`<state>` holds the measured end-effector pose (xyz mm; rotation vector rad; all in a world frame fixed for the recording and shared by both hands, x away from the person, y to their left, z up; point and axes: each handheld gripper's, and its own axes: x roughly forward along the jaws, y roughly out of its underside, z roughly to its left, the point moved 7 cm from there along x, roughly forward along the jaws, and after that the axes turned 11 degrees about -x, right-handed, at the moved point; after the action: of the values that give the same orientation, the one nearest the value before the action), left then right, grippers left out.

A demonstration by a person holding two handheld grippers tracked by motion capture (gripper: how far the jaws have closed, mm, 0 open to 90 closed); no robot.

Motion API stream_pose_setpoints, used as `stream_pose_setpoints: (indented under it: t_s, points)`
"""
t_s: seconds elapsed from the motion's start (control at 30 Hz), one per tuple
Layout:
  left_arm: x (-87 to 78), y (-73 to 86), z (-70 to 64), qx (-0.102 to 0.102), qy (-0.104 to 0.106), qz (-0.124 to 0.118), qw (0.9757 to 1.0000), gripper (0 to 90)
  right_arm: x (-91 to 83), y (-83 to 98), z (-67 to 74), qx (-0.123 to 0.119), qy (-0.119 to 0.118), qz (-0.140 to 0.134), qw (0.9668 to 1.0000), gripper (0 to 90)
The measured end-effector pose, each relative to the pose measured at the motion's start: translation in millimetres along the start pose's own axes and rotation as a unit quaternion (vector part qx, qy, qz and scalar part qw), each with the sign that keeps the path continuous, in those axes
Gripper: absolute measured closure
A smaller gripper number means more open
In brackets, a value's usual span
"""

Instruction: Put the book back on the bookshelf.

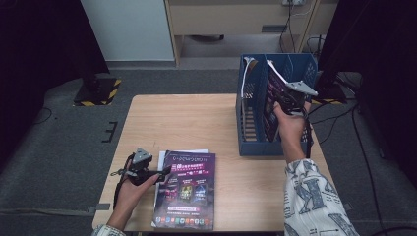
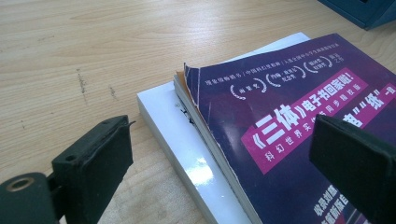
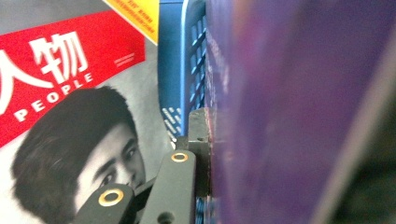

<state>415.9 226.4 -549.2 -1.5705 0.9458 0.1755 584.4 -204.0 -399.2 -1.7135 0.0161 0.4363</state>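
The left gripper (image 1: 164, 173) rests at the left edge of a stack of magazines (image 1: 187, 191) on the table (image 1: 196, 123), jaws spread apart, the top purple cover between them. The right gripper (image 1: 285, 101) is clamped on a purple magazine (image 1: 273, 98) standing in the blue file rack (image 1: 251, 118); a red-titled magazine (image 3: 70, 116) stands beside it.

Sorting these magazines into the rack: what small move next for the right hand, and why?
Probably lower the purple magazine further into the blue rack, then open. The right tongs grip it, and it sits tilted, partly above the rack's rim.
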Motion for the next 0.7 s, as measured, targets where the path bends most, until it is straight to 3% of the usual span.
stream_pose_setpoints:
  t_s: [0.27,0.7]
  points:
    - [-0.2,-0.2,0.2,-0.001,-0.001,-0.001,1.0,5.9,-5.5,0.7,7.9,-0.007,-0.021,0.003,0.9998,80.5]
    - [-0.3,-0.3,0.4,0.001,0.0,0.0,1.0,5.9,-4.8,2.8,5.5,-0.003,-0.023,0.006,0.9997,80.7]
